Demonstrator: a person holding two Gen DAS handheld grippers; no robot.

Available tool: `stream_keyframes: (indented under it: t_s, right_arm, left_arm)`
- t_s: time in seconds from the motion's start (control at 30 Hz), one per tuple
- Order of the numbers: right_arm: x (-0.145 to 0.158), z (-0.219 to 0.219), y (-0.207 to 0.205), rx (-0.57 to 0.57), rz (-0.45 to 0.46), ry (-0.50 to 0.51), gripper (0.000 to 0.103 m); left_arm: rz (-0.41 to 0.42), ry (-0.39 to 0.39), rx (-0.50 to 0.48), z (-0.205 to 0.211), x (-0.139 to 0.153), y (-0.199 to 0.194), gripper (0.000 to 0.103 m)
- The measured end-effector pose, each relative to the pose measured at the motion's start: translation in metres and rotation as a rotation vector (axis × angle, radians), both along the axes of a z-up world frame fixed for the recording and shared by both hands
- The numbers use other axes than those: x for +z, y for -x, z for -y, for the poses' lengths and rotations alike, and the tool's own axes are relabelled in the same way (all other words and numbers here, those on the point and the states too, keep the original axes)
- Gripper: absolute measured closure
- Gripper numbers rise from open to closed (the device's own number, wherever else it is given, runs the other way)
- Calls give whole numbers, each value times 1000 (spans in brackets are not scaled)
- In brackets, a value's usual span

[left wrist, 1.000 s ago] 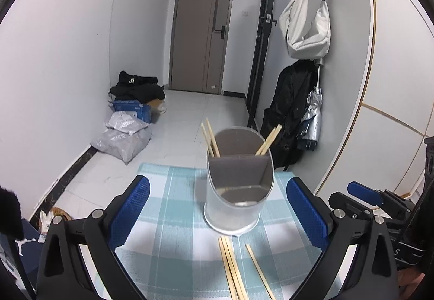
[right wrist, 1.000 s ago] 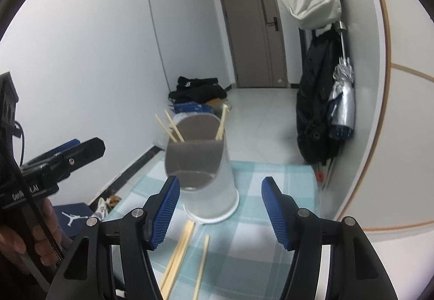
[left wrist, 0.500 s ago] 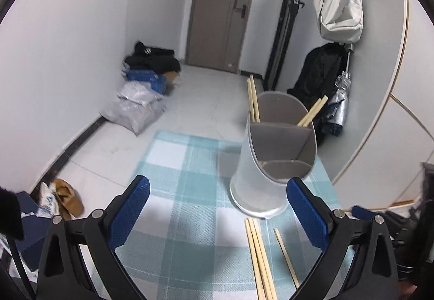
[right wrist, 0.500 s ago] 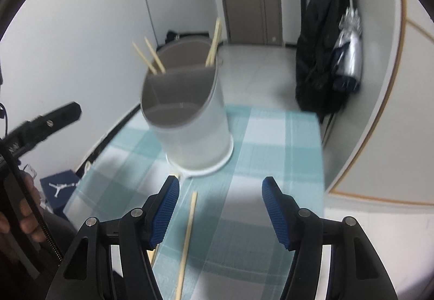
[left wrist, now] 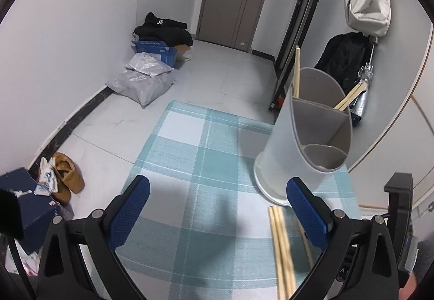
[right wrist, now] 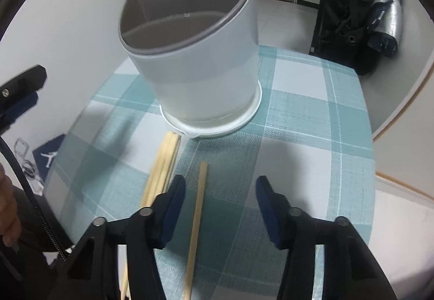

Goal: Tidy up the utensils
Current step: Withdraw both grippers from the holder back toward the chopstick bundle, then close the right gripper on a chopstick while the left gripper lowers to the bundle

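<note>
A grey divided utensil holder (left wrist: 306,134) stands on the teal checked tablecloth (left wrist: 195,164), with several wooden chopsticks (left wrist: 297,69) standing in its back section. It also shows in the right wrist view (right wrist: 198,56). A bundle of loose chopsticks (right wrist: 162,164) and one single chopstick (right wrist: 198,207) lie on the cloth in front of it. My right gripper (right wrist: 221,202) is open, low over the cloth, with the single chopstick between its fingers. My left gripper (left wrist: 217,207) is open and empty, left of the holder; the bundle (left wrist: 280,248) lies by its right finger.
The small table's edges are close on all sides. Beyond it on the floor are grey plastic bags (left wrist: 141,80), a blue box (left wrist: 154,50), black clothes and brown shoes (left wrist: 65,172). A black coat and white bag (left wrist: 369,12) hang on the right wall.
My right gripper has dropped down and forward toward the loose chopsticks. My left gripper has swung left, so the holder now sits to its right.
</note>
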State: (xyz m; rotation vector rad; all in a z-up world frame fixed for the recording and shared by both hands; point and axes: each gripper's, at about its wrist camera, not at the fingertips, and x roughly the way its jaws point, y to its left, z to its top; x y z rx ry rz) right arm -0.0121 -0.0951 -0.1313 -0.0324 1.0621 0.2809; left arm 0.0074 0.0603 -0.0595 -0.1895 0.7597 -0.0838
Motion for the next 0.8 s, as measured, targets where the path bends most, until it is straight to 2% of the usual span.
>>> stream_keyframes:
  t_s: [0.1, 0.23, 0.3, 0.37, 0.43, 0.47, 0.63, 0.8]
  right_arm:
    - [-5, -8, -2, 19, 1, 40, 60]
    - [-13, -22, -2, 61, -7, 93, 70]
    - [-14, -30, 0, 85, 17, 137, 73]
    - [-13, -34, 2, 102, 15, 126, 86]
    - [-14, -36, 1, 106, 19, 129, 90]
    - [-14, -37, 1, 108, 19, 127, 96]
    - [-13, -29, -5, 73, -14, 59, 98]
    - [-5, -5, -7, 4, -20, -65, 98]
  left_arm:
    - [6, -18, 4, 0, 1, 0, 4]
    - [-3, -1, 13, -9, -1, -3, 4]
    - [-12, -2, 9, -10, -3, -5, 4]
    - [-24, -6, -2, -8, -5, -6, 4]
    - [-31, -28, -5, -6, -7, -7, 4]
    - [-35, -35, -11, -4, -9, -7, 4]
    - [-111, -13, -63, -1, -20, -11, 4]
    - [-206, -28, -99, 7, -35, -17, 4]
